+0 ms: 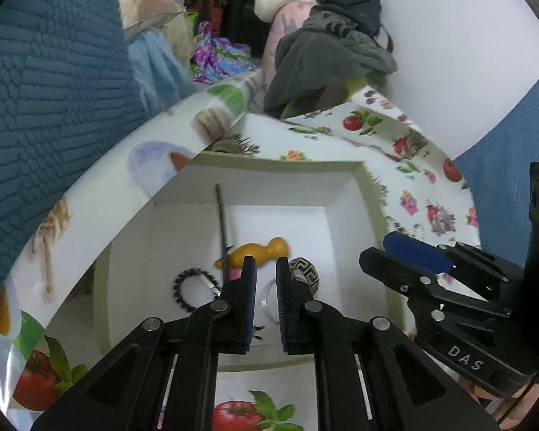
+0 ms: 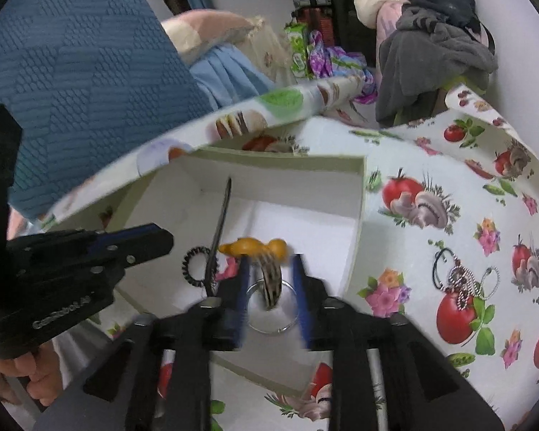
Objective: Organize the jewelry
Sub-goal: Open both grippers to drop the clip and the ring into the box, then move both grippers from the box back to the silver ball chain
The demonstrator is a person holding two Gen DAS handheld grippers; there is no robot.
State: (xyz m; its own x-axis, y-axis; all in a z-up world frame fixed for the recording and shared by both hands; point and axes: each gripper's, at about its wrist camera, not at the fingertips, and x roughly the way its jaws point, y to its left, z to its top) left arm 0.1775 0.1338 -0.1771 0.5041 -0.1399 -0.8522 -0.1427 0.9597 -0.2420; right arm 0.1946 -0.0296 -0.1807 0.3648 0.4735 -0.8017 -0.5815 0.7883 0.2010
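A white open box [image 1: 348, 194] [image 2: 355, 215] lies on the fruit-print tablecloth. Inside lie a black beaded bracelet [image 1: 187, 283] [image 2: 194, 265], a dark hair stick [image 1: 222, 230] [image 2: 221, 226], an orange clip [image 1: 258, 251] [image 2: 255, 246], a patterned bangle [image 1: 307, 274] [image 2: 271, 280] and a clear ring [image 2: 273, 309]. My left gripper [image 1: 266, 280] hovers over the box, jaws a narrow gap apart and empty. My right gripper [image 2: 269, 276] is open over the box, with the patterned bangle loose between its fingers. More jewelry [image 2: 463, 280] lies on the cloth to the right of the box.
A blue textured cushion [image 1: 54, 82] [image 2: 79, 57] rises at the left. Piled clothes [image 1: 327, 46] [image 2: 434, 43] sit at the far end of the table. The tablecloth [image 2: 449, 186] is folded up behind the box.
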